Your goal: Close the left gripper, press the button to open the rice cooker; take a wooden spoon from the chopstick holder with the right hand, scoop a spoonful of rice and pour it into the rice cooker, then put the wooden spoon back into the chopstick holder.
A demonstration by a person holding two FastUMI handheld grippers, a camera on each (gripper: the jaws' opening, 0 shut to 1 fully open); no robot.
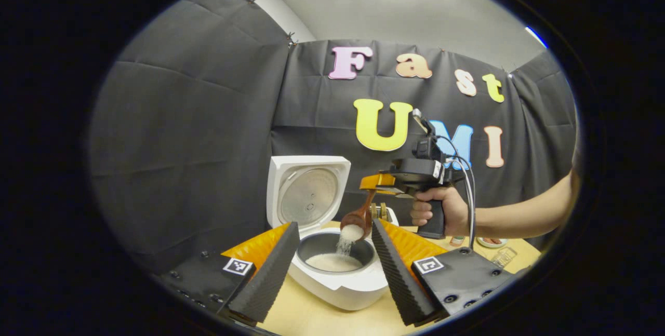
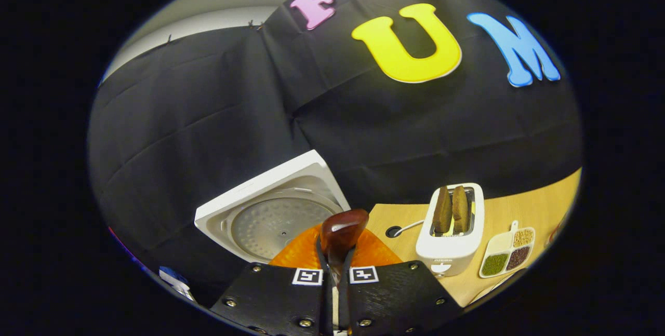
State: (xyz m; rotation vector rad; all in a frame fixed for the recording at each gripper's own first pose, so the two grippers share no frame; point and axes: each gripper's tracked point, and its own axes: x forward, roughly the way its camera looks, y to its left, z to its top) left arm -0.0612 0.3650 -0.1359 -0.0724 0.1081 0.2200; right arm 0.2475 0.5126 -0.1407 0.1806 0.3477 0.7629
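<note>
Right gripper (image 1: 375,182), pinching the wooden spoon (image 1: 358,217) by its handle, tilts it over the open rice cooker (image 1: 332,258) on the counter (image 1: 311,318); rice (image 1: 344,245) falls into the pot. Left gripper (image 1: 330,268), fingers spread apart, hangs before the cooker. A toaster (image 2: 452,232) stands beyond.

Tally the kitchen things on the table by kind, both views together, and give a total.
Rice cooker, lid up: 1
Wooden spoon, held by the right gripper and pouring rice: 1
Toaster with two slices in it: 1
Divided dish of grains: 1
Total: 4
A few small items behind the hand in the left gripper view are too unclear to count.
</note>
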